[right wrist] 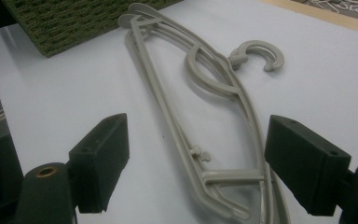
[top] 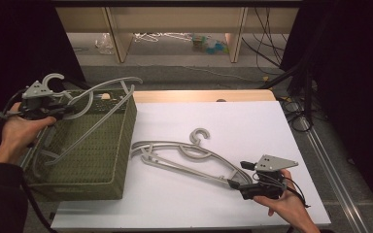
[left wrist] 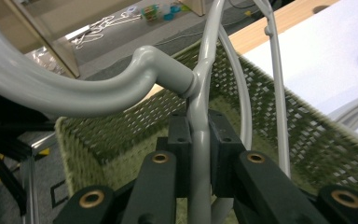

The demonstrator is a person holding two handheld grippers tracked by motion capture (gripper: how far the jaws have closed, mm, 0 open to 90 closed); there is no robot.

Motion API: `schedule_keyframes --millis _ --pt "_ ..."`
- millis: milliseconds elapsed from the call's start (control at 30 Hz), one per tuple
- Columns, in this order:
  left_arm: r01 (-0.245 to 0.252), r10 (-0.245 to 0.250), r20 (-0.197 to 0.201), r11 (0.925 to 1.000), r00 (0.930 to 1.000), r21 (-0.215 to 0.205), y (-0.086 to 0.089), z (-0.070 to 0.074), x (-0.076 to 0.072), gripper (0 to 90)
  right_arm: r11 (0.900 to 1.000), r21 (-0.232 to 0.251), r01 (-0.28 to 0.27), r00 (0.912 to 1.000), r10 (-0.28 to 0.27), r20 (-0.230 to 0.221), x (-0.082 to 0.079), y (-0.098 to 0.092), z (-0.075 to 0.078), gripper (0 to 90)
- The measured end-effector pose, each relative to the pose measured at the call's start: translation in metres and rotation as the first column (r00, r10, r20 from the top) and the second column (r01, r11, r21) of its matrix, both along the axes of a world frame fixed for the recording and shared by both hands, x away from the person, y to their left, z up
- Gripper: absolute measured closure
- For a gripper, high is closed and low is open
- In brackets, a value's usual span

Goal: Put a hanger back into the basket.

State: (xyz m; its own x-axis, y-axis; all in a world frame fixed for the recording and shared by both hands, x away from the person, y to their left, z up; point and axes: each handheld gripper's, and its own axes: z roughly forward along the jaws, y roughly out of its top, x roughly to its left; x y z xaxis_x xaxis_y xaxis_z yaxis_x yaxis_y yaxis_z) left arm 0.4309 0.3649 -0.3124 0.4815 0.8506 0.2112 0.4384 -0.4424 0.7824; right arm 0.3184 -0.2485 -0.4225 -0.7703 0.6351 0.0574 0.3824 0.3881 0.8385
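Observation:
My left gripper (top: 64, 109) is shut on the stem of a grey plastic hanger (top: 104, 87) just below its hook and holds it tilted over a green woven basket (top: 124, 145). In the left gripper view the two pads press the hanger (left wrist: 198, 116) from both sides above the basket (left wrist: 116, 140). More grey hangers (top: 184, 155), stacked, lie on the white table (top: 252, 121). My right gripper (top: 239, 174) stands open at their near right end. In the right gripper view the hangers' end (right wrist: 214, 88) lies between the wide-apart jaws of this gripper (right wrist: 200, 158), and neither pad touches it.
The basket's corner (right wrist: 65, 23) sits close to the far tips of the lying hangers. A wooden edge (top: 199, 95) borders the white surface at the back. Beyond stand shelf legs (top: 119, 39) with clutter on the floor. Cables (top: 296, 111) hang at the right.

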Motion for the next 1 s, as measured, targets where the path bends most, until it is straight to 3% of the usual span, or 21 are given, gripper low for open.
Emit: schedule_keyframes --millis 67,100,200,300,333,533,567,700,800,1000 --pt "-0.018 0.018 -0.003 0.9998 0.9998 -0.008 0.007 -0.004 -0.001 80.9 1.0 0.001 0.0 1.0 0.0 -0.006 0.0 0.0 0.0 22.9" --pt "-0.043 0.043 0.009 0.9983 0.999 -0.039 0.008 -0.007 -0.001 81.0 1.0 -0.016 0.001 1.0 -0.001 -0.003 0.0 -0.001 0.0 23.0" --pt "-0.044 0.044 -0.003 0.999 0.999 0.013 0.015 -0.011 -0.002 80.9 1.0 -0.004 -0.008 1.0 0.008 0.0 0.0 0.0 -0.001 23.5" --pt "-0.05 0.05 -0.004 0.9986 0.9987 0.015 0.017 -0.014 -0.002 80.9 1.0 0.001 -0.004 1.0 0.004 0.003 0.0 0.0 0.0 23.5" --pt "-0.051 0.051 -0.005 0.9978 0.9987 0.041 0.019 -0.017 -0.001 80.9 1.0 0.002 -0.002 1.0 0.002 0.003 0.0 0.0 0.0 23.5" --pt "-0.05 0.053 -0.033 0.9957 0.9981 0.078 0.017 -0.025 0.002 80.8 1.0 0.0 -0.011 0.9999 0.011 -0.004 -0.001 0.001 0.0 23.8" --pt "-0.06 0.062 -0.033 0.9964 0.9975 0.06 0.017 -0.026 0.003 80.9 1.0 -0.002 -0.013 0.9999 0.013 0.002 0.0 0.001 -0.001 23.8" --pt "-0.082 0.086 -0.048 0.993 0.9951 0.084 0.018 -0.029 0.006 80.9 1.0 -0.002 -0.007 1.0 0.007 -0.006 0.0 -0.001 0.0 23.9" --pt "-0.109 0.112 -0.045 0.9911 0.9927 0.077 0.019 -0.03 0.008 80.9 1.0 -0.002 -0.007 1.0 0.007 0.003 0.0 -0.001 0.0 23.9" --pt "-0.095 0.102 -0.087 0.9925 0.991 0.077 0.014 -0.04 0.013 80.9 1.0 -0.006 -0.014 0.9999 0.014 0.0 0.0 0.0 -0.001 24.1"
